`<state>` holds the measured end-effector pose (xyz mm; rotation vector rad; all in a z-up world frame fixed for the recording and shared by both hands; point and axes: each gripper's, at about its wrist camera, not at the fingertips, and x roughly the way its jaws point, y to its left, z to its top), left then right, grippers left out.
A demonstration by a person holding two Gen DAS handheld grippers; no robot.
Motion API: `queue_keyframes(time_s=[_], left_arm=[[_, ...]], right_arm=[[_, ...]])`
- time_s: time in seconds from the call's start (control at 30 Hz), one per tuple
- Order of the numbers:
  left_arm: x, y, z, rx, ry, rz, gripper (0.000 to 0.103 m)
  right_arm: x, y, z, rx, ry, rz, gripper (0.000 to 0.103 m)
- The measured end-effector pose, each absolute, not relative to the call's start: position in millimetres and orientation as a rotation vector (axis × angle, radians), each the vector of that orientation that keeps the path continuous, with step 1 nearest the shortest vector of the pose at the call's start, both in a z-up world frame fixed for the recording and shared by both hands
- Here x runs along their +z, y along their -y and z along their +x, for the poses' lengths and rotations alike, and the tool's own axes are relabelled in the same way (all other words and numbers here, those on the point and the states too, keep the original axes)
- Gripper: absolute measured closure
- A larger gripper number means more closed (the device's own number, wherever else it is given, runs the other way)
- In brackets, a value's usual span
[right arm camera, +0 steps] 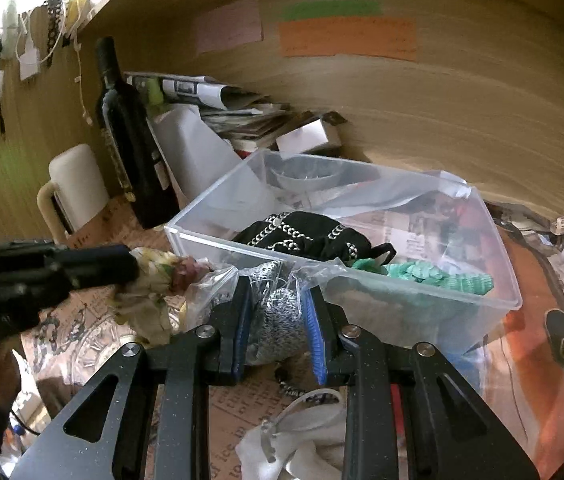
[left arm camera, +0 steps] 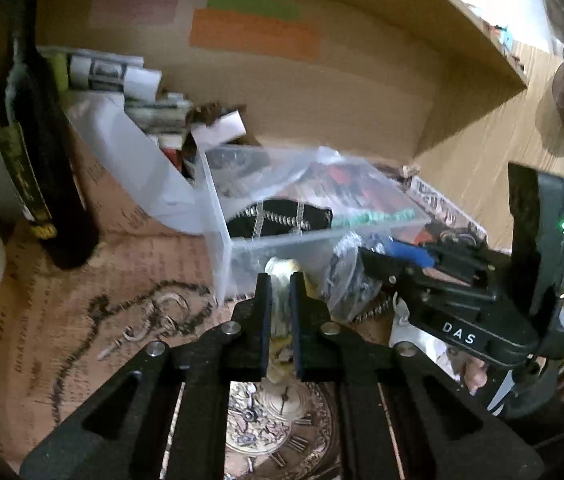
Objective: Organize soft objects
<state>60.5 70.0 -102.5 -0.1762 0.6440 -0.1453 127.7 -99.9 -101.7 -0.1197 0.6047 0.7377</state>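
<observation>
Two claws work side by side at the bin's near wall. Our right claw is clamped on a bagged grey knit, its plastic crinkled between the pads; we judge the grip sits low on the bundle so it can be lifted over the rim. Just left of it, our left claw is pinched on a floral cloth, held up off the printed mat. Under the right claw lies a white cloth, not yet taken. Straight ahead stands the clear bin, holding a black chain-trimmed piece and a green knit, so both bundles likely go there. Further left, a dark bottle stands clear of our path.
</observation>
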Motion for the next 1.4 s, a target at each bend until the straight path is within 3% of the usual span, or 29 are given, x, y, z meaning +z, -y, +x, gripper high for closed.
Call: queue_keyframes(time_s=[0.27, 0.33, 0.4, 0.47, 0.53, 0.77, 0.93, 1.0, 1.1, 1.2, 1.4], left_arm=[[-80, -68, 56, -0.131, -0.576, -0.121, 0.096], [-85, -69, 60, -0.118, -0.591, -0.116, 0.089], [-94, -73, 64, -0.107, -0.628, -0.125, 0.064], [-108, -79, 68, -0.096, -0.669, -0.139, 0.049], [-120, -81, 71, -0.088, -0.706, -0.13, 0.046], [-176, -91, 97, -0.092, -0.902, -0.163, 0.046], [-182, -79, 99, -0.1, -0.895, -0.131, 0.048], [-184, -75, 99, -0.079, -0.891, -0.107, 0.066], [-184, -73, 94, -0.079, -0.889, -0.118, 0.082], [-179, -71, 85, -0.064, -0.868, -0.12, 0.088], [-144, -70, 59, -0.055, -0.765, -0.113, 0.089]], right_arm=[[-76, 123, 121, 0.704, -0.53, -0.072, 0.08], [-69, 131, 120, 0.695, -0.507, -0.059, 0.08], [-63, 138, 119, 0.685, -0.488, -0.049, 0.08], [-60, 143, 119, 0.677, -0.479, -0.039, 0.08], [-59, 148, 118, 0.669, -0.475, -0.028, 0.079], [-65, 156, 121, 0.653, -0.498, -0.013, 0.079], [-67, 158, 122, 0.647, -0.511, -0.007, 0.079], [-67, 159, 122, 0.648, -0.511, -0.002, 0.079], [-67, 161, 122, 0.647, -0.509, -0.002, 0.079], [-66, 162, 122, 0.64, -0.507, -0.002, 0.079], [-58, 169, 126, 0.625, -0.478, 0.003, 0.079]])
